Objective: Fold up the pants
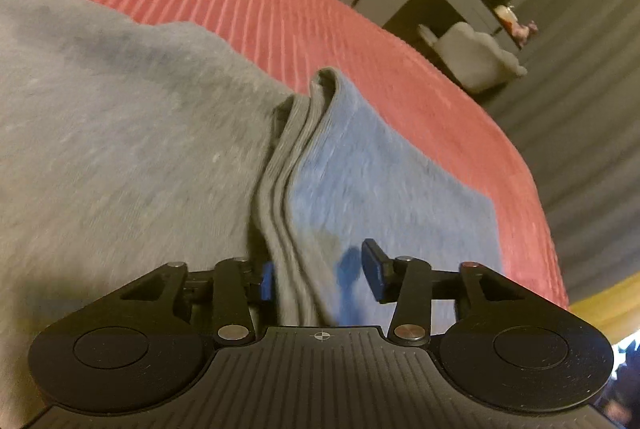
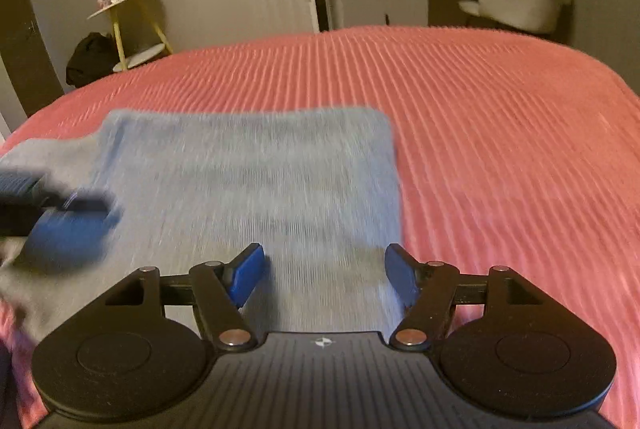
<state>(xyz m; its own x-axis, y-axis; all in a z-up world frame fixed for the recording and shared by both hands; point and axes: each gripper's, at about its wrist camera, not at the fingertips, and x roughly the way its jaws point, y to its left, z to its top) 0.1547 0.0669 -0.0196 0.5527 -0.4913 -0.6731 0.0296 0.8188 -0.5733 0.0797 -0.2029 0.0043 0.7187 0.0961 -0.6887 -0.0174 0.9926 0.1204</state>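
The grey-blue pants lie flat on the red ribbed bedspread, folded into a rectangle whose long axis runs away from the right wrist camera toward the foot of the bed. A raised fold of layered hems points the same way. No readable writing shows. The left hand-held gripper stands apart around that fold; the right hand-held gripper hovers apart above the cloth.

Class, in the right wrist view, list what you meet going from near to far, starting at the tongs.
Right tongs → grey-blue pants → red ribbed bedspread → grey cabinet at the wall.
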